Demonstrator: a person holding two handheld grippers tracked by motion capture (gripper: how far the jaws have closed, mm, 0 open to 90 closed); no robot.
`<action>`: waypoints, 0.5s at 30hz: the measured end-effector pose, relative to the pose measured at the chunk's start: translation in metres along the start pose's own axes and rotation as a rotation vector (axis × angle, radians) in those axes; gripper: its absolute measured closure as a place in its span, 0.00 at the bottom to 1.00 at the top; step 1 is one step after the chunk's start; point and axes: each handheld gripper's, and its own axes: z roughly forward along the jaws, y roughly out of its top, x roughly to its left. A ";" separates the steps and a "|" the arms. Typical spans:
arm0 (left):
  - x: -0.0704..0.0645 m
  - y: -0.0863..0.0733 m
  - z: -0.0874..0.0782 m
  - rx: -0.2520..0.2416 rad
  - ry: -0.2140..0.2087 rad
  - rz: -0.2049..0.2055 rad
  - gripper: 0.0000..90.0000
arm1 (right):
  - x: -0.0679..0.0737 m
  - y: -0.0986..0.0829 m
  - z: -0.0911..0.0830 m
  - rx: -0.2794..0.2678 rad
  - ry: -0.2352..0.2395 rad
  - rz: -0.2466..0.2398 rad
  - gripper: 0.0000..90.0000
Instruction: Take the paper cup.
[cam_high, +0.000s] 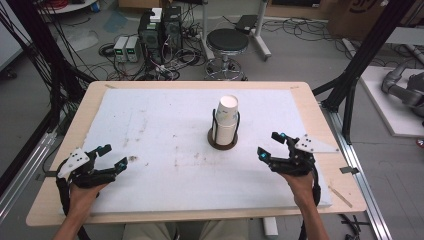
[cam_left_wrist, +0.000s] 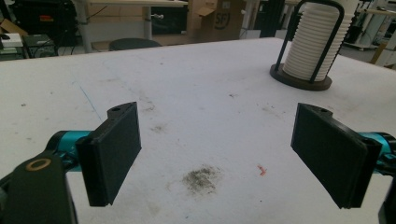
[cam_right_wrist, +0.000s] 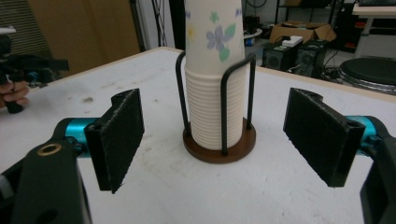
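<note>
A: Nearest, at the lower left of the high view, the left tongs are sitting wide open over the worktop, gripping nothing. At the lower right the right tongs are gaping just as wide, also empty.

B: And the stack of paper cups?

A: It is standing upright in its wire holder at mid-frame, beyond both tongs, nearer the right ones, which are pointing straight at it.

B: The risk?

A: I'd say a squeeze too hard would be crushing the top cup, or catching a wire and dragging the holder along.
</note>
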 end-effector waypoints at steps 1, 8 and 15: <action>0.000 0.000 0.000 0.001 0.000 0.004 0.18 | 0.000 0.014 -0.001 0.011 0.000 -0.009 0.23; 0.000 0.000 0.000 0.004 -0.001 0.001 0.18 | -0.002 0.059 -0.003 0.054 -0.001 -0.037 0.23; 0.000 0.000 0.000 0.002 0.002 0.003 0.18 | -0.004 0.111 0.012 0.128 -0.002 -0.062 0.23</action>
